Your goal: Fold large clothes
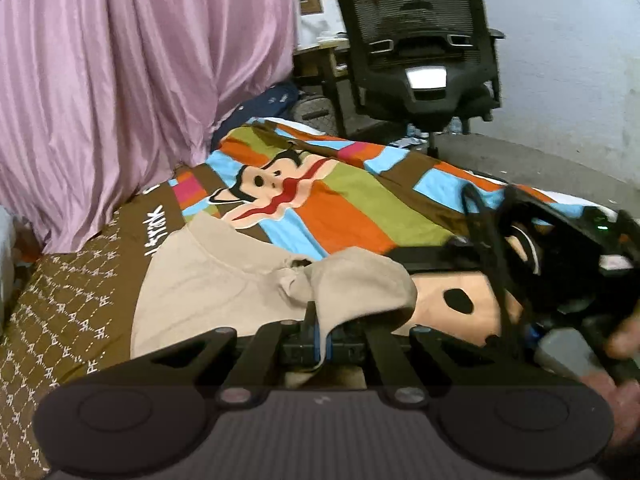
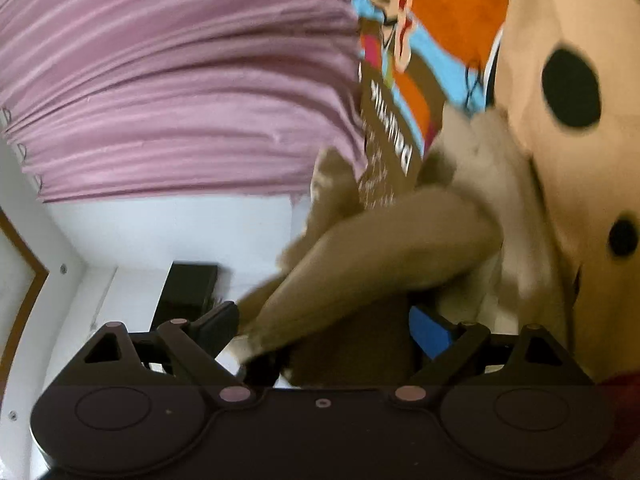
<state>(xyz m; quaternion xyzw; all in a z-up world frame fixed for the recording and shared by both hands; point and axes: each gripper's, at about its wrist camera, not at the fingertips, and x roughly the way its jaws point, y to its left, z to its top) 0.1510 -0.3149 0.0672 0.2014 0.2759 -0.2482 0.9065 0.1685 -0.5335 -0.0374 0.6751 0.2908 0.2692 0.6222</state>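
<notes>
A beige garment (image 1: 224,284) lies partly folded on the colourful cartoon bedspread (image 1: 360,200). My left gripper (image 1: 320,332) is shut on a fold of the beige garment, which drapes over its fingers. My right gripper (image 1: 568,280) shows at the right in the left wrist view, tilted, close beside the left one. In the right wrist view the right gripper (image 2: 340,344) has its fingers apart, with a thick roll of the beige garment (image 2: 380,252) lying between them; the view is blurred and rotated.
A pink curtain (image 1: 120,80) hangs at the left of the bed. A black mesh office chair (image 1: 420,40) stands beyond the bed's far edge. A white wall (image 2: 160,232) and a dark box (image 2: 188,288) show in the right wrist view.
</notes>
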